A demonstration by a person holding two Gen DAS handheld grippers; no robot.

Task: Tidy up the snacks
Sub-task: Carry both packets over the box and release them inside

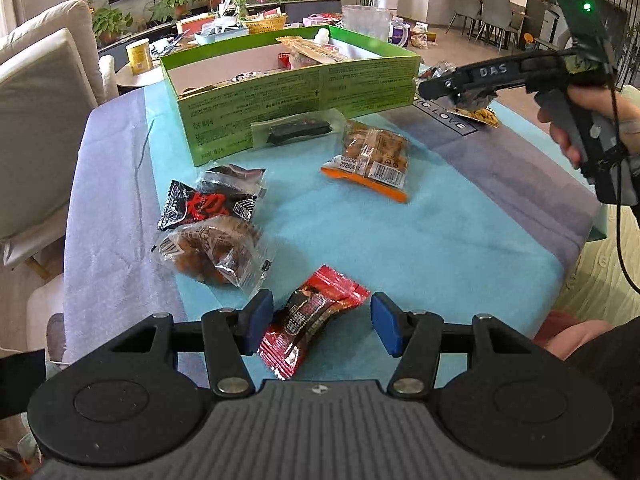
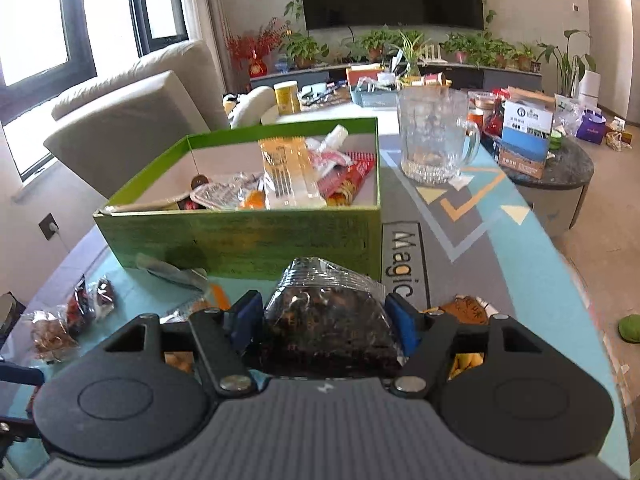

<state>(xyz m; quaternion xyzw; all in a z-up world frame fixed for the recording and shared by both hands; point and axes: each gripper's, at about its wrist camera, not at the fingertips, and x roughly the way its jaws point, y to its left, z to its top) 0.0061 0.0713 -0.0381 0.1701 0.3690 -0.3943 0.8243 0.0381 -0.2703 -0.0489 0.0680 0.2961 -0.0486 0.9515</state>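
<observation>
1. The green box [image 2: 240, 236] sits open on the bench [image 1: 400, 248], with several snack packets piled toward its far right corner, a tall clear wrapper [image 2: 286, 172] standing among them.
2. The right tongs [image 2: 324, 316] are clenched on a clear packet of dark snack [image 2: 328, 320], held above the bench just in front of the box.
3. The left tongs [image 1: 322, 322] gape wide over a red packet [image 1: 312, 324] lying flat on the bench between the blue pads.
4. Only the left view shows the loose packets: an orange-edged bag [image 1: 372, 160], a brown cake [image 1: 216, 252], a black-and-red packet [image 1: 200, 204].
5. Only the right view shows the empty glass mug [image 2: 436, 136] behind the box.
</observation>
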